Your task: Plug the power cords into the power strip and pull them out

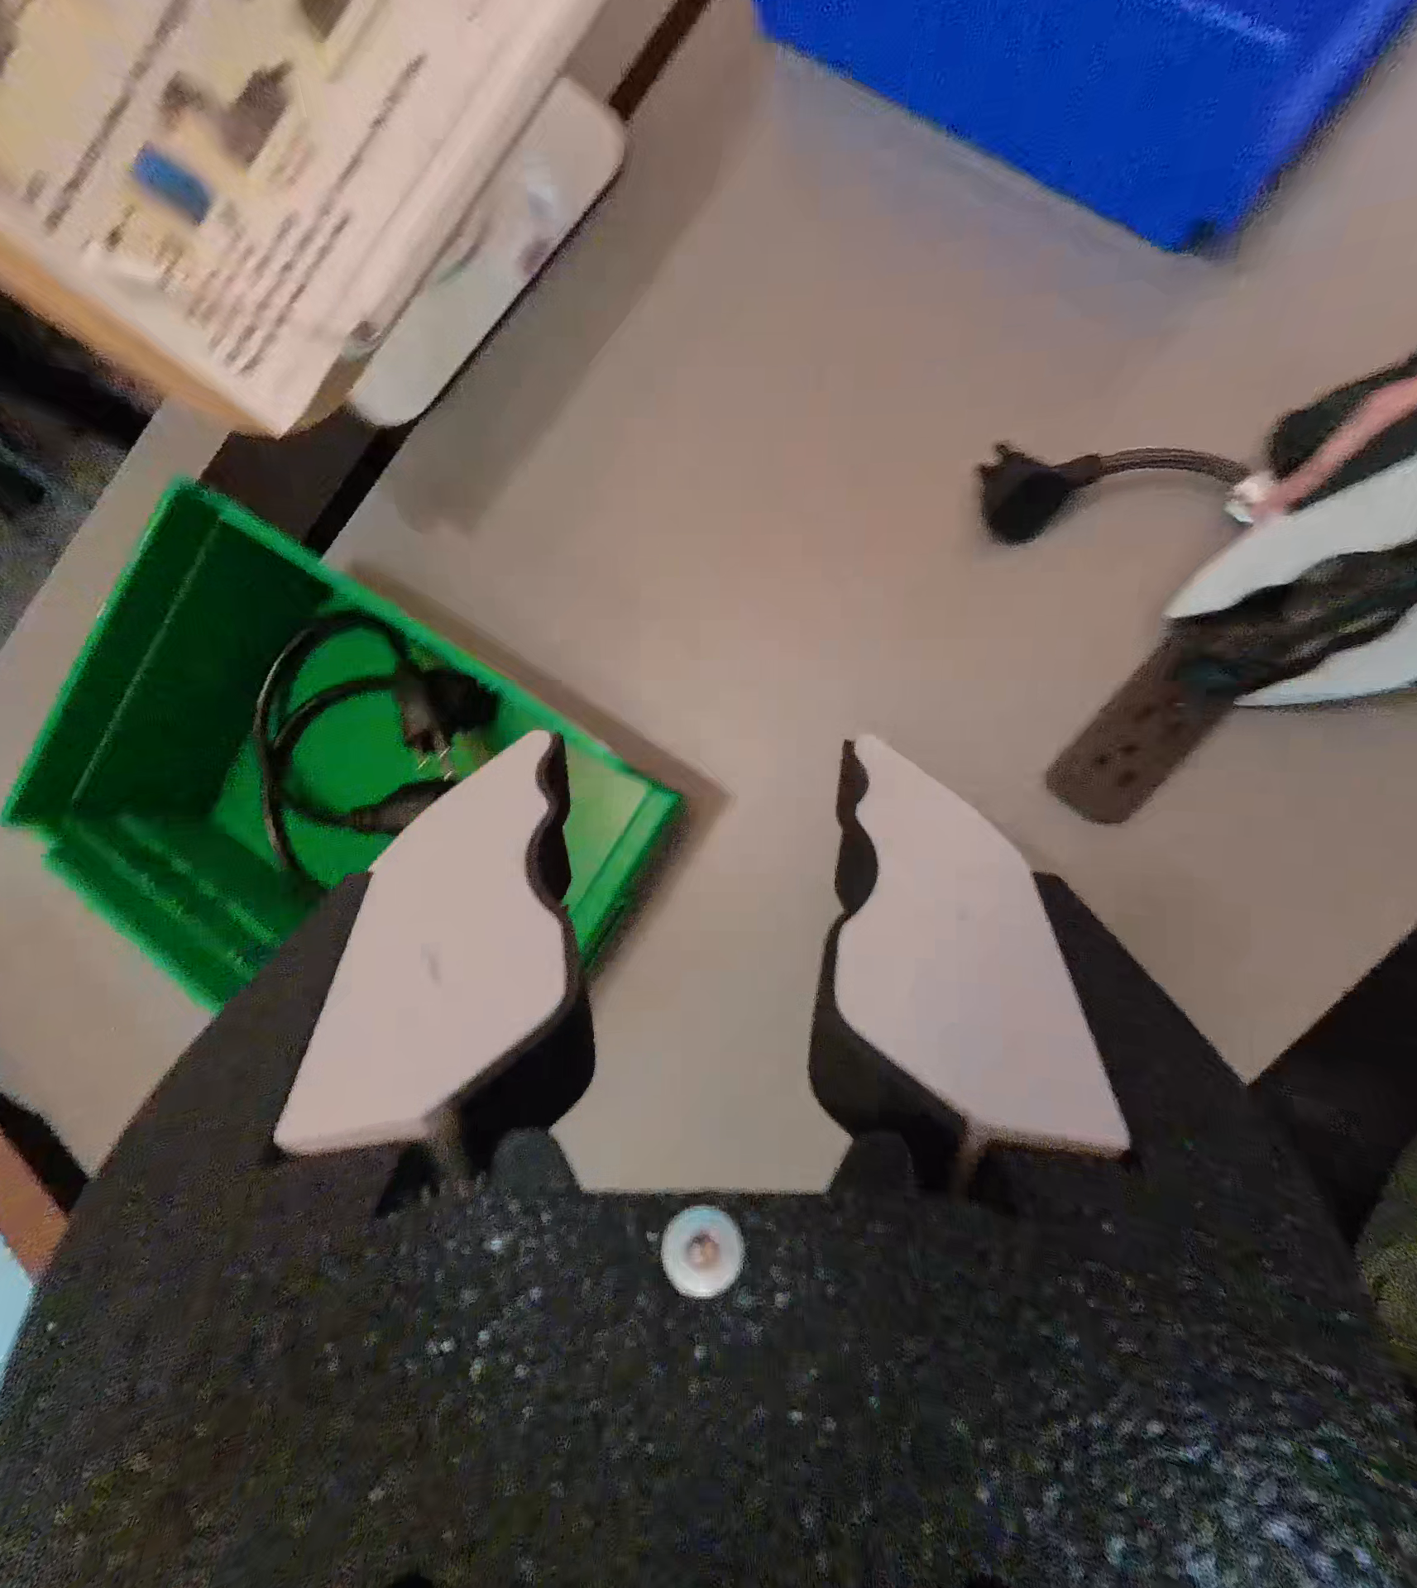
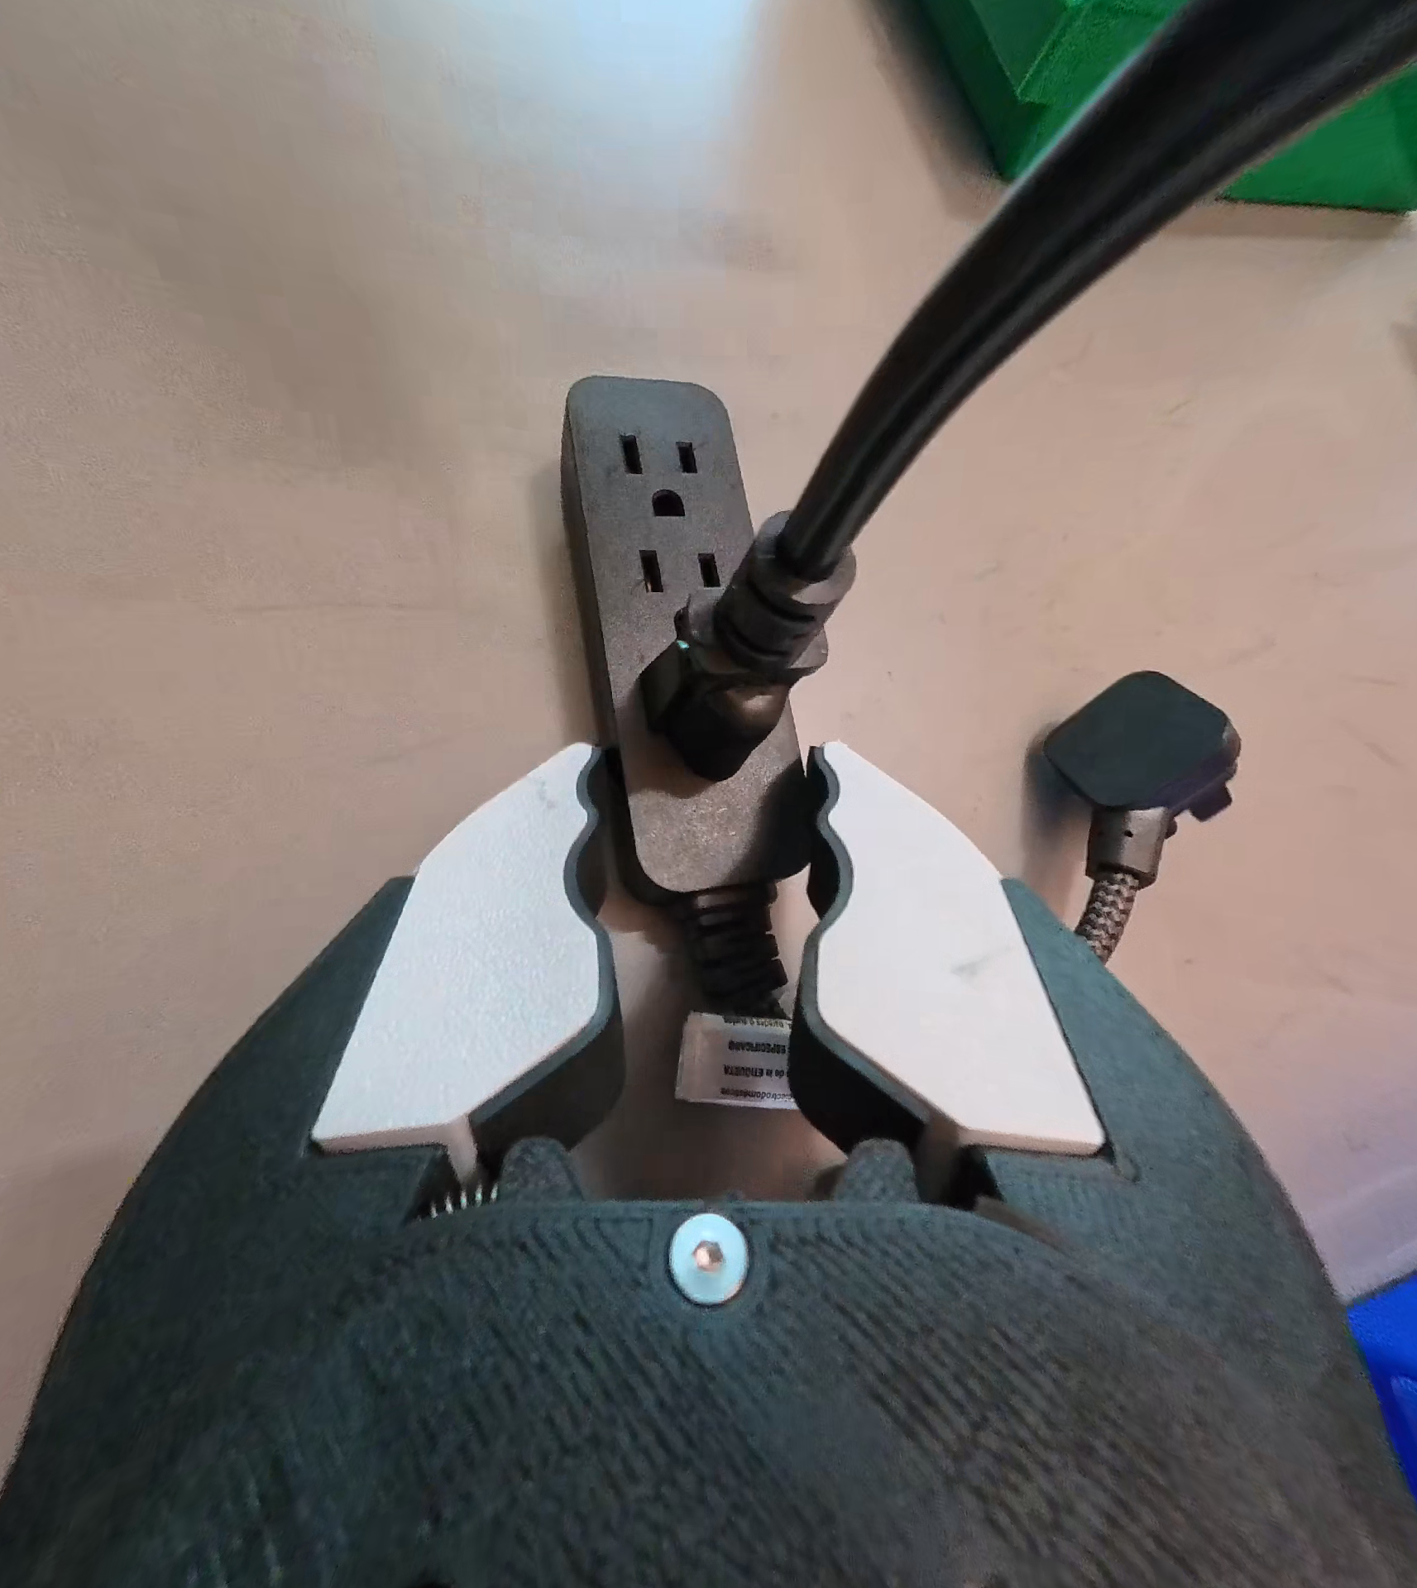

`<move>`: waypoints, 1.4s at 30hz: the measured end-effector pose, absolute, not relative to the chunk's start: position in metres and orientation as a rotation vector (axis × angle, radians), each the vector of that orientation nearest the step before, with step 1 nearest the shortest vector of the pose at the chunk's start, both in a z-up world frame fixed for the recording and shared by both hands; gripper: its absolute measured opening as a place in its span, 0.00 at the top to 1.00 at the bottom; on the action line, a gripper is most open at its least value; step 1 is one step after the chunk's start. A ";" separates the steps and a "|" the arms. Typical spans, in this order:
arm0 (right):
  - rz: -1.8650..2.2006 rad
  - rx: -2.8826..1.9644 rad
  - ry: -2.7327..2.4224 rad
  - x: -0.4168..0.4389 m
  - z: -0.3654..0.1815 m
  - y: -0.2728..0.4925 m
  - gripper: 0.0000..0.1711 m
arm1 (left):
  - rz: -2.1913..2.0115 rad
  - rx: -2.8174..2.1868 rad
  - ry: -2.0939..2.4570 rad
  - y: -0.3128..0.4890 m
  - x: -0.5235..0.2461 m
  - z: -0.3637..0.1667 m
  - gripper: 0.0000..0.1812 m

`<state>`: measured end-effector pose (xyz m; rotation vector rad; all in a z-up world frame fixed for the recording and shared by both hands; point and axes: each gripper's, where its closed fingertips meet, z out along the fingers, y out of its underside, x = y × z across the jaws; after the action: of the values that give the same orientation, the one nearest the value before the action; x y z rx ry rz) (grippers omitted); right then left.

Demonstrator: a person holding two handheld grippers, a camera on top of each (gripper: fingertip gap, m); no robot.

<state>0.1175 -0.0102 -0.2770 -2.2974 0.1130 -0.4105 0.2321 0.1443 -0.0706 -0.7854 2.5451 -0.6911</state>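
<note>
Pale and smooth, the bench (image 1: 773, 430) held everything. From the left wrist view, the left hand-held gripper (image 1: 705, 765) hung above the bench with its two fingers spread wide and nothing between them. A green bin (image 1: 155, 687) sat just under its left finger, and a black power cord (image 1: 326, 713) lay curled inside the bin. A blue bin (image 1: 1117, 103) stood at the far edge. Far to the right, well apart from this gripper, lay the black power strip (image 1: 1117, 756), with the right hand-held gripper over its near end. The strip's own flat plug (image 1: 1023, 498) lay on the bench beside it.

From the right wrist view, the right hand-held gripper (image 2: 705, 765) was clamped around the cable end of the power strip (image 2: 670, 601), one finger on each long side, pinning it to the bench (image 2: 258, 430). A black plug (image 2: 713, 696) sat in the socket just ahead of the fingertips, and its thick cord (image 2: 988, 301) rose up and away. Two sockets beyond it were empty. The strip's flat plug (image 2: 1143, 739) lay just to the right.

The strip looked light and would likely slide, so holding it down made sense. The plug looked hard and good to pinch on its sides. The cord looked bendy, so pulling on the cord would be a bad idea.
</note>
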 end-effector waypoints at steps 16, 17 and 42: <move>-0.520 -2.416 0.032 0.119 -0.280 -0.025 0.70 | -0.361 -1.138 2.596 0.249 0.373 -0.217 0.68; -0.516 -2.421 0.024 0.118 -0.280 -0.025 0.69 | -0.325 -1.112 2.597 0.250 0.381 -0.224 0.68; 0.202 -2.065 -0.045 0.003 -0.150 -0.054 0.78 | -1.557 -1.180 2.197 0.229 0.372 -0.036 0.85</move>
<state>0.0027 -0.0538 -0.1498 -2.0650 -0.0453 0.2022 0.3722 0.2292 -0.0358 -1.1796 2.1970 -1.5568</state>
